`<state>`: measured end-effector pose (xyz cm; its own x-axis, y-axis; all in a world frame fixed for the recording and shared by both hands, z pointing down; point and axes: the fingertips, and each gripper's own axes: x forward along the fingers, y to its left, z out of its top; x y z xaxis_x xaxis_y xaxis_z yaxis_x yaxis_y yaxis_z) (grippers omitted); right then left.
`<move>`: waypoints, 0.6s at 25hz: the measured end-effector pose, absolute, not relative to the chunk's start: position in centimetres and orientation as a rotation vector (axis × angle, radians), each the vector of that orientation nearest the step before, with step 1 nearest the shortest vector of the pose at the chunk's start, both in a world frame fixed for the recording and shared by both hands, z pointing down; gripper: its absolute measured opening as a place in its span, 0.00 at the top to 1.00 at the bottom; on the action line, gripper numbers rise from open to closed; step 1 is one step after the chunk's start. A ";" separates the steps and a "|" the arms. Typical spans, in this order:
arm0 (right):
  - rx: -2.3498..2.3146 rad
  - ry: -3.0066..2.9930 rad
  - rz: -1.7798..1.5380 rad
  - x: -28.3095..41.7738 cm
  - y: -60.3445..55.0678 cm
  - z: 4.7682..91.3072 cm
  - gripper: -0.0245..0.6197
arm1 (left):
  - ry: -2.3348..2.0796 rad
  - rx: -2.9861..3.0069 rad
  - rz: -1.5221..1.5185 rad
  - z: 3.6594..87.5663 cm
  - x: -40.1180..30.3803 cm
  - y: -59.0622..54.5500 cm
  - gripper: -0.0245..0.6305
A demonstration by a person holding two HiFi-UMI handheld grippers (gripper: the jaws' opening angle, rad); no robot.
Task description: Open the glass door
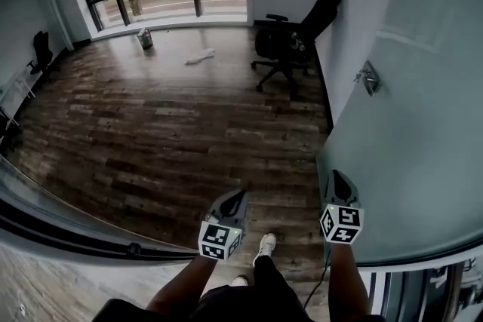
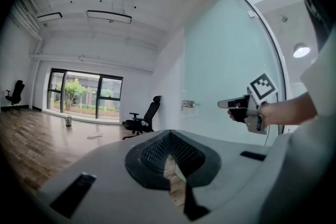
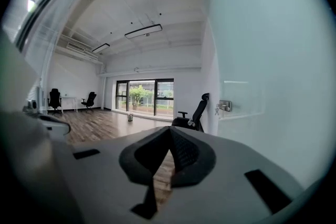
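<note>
The frosted glass door (image 1: 423,124) stands to my right, with a metal lock (image 1: 368,78) and keys on its face. My right gripper (image 1: 337,181) is just beside the door's lower edge, apart from the lock, jaws shut with nothing between them. In the right gripper view its tips (image 3: 169,129) meet, and the door (image 3: 262,60) and lock (image 3: 224,107) lie to the right. My left gripper (image 1: 235,197) hangs over the wooden floor, shut and empty. From the left gripper view (image 2: 169,134) I see the right gripper (image 2: 220,105) near the glass (image 2: 226,71).
A black office chair (image 1: 294,38) stands against the wall beyond the door. A small can (image 1: 145,38) and a white scrap (image 1: 200,56) lie on the floor near the windows. A dark door rail (image 1: 75,226) curves at the lower left. The person's shoe (image 1: 266,243) is below the grippers.
</note>
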<state>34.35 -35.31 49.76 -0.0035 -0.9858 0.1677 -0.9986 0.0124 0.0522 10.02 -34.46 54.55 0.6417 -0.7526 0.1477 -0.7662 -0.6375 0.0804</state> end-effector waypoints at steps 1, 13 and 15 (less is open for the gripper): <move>2.092 -2.119 0.128 33.2 -33.4 50.3 0.94 | -1.265 2.722 0.148 54.6 9.6 -33.2 0.96; 1.938 -2.165 0.052 26.3 -16.0 52.3 0.94 | -1.265 2.701 0.139 54.1 7.0 -18.3 0.96; 1.934 -2.180 0.048 26.6 -13.5 52.9 0.94 | -1.283 2.705 0.136 54.1 7.9 -16.1 0.96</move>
